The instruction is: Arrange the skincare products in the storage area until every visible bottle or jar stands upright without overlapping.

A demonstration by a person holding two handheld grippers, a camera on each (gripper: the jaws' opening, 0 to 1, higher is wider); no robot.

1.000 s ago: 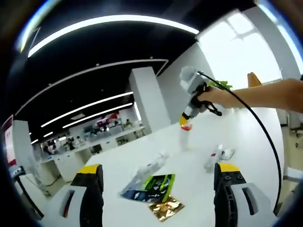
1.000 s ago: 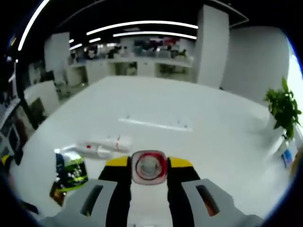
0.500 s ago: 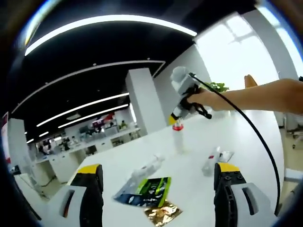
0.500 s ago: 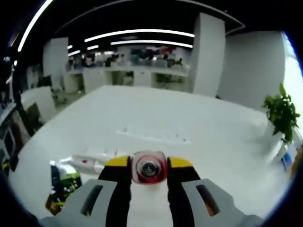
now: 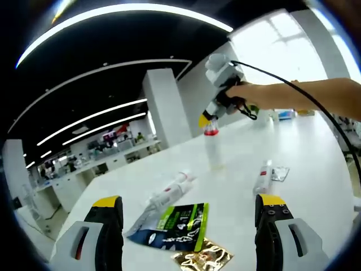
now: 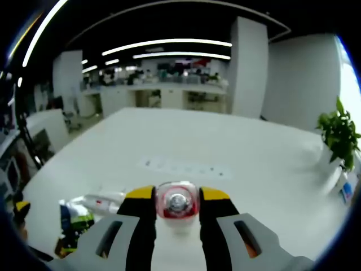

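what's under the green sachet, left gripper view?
The green sachet lies on the white table, overlapping a gold foil sachet at its near edge and a clear packet's corner. Anything else beneath it is covered.

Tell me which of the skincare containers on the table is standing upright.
The red-capped bottle clamped by the right gripper stands upright on the white table. The tubes near the green packet and the small tube lie flat.

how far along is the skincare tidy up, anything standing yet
In hand: the right gripper is shut on the red-capped bottle, holding it upright on the white table. Left: a white tube and a small tube lie flat, beside the green pouch. The left gripper is open.
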